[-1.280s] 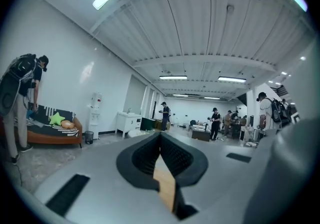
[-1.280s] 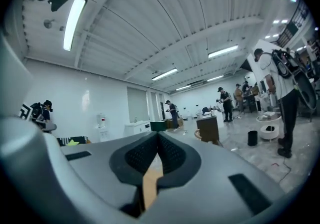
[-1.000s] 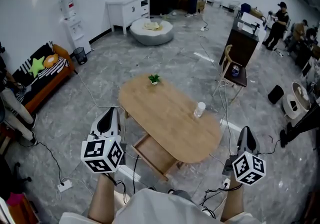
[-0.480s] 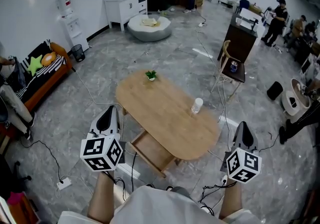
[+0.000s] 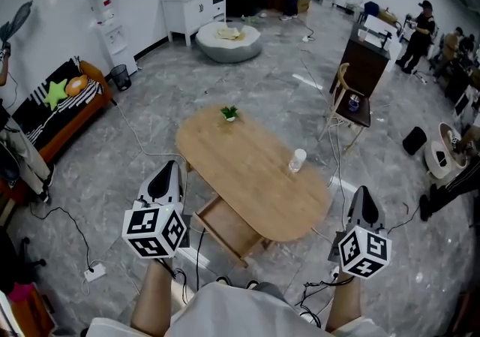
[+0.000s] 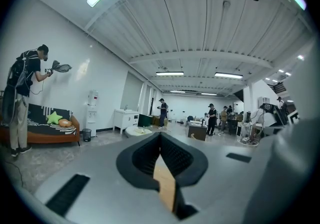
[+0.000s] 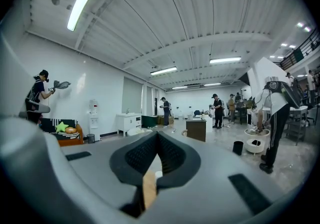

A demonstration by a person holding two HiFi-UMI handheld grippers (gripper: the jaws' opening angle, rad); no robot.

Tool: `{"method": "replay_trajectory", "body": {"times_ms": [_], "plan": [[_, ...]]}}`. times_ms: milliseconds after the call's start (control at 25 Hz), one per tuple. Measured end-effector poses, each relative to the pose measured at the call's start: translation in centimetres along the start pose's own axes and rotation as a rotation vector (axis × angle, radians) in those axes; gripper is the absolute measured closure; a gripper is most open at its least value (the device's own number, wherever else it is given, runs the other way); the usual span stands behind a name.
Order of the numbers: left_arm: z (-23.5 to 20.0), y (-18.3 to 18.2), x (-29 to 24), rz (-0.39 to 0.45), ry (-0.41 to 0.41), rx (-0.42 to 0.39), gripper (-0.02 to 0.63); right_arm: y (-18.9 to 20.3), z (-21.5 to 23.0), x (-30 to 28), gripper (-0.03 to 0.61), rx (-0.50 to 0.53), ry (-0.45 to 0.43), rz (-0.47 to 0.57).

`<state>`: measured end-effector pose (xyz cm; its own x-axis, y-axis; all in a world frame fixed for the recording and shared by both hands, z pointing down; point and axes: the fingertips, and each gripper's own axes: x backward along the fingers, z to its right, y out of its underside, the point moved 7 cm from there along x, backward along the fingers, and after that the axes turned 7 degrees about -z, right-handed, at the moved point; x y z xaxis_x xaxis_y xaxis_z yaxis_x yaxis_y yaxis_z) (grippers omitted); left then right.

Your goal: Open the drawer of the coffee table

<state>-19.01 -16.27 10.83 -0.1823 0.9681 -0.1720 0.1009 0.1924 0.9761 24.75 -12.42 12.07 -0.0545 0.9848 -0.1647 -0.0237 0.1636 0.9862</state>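
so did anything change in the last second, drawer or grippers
Nothing of note moved, and nothing was gripped or let go. The drawer is pulled out as before. The left gripper and right gripper stay shut and empty on either side of the table, touching nothing. The cup and plant sit where they were. Only the head view shifted slightly.

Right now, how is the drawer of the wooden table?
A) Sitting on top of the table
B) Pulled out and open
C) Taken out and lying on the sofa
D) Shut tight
B: in the head view the drawer sticks out from under the near edge of the coffee table, and you can see its bare wooden inside.
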Motion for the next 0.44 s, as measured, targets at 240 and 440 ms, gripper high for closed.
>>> {"method": "replay_trajectory", "body": {"times_ms": [240, 440], "plan": [[0.0, 0.46, 0.02, -0.008, 0.0, -0.006, 0.62, 0.91, 0.2, -0.09, 0.58, 0.002, 0.005, -0.015], [-0.4, 0.35, 0.18, -0.012, -0.005, -0.005, 0.62, 0.9, -0.16, 0.02, 0.58, 0.007, 0.005, -0.025]]}}
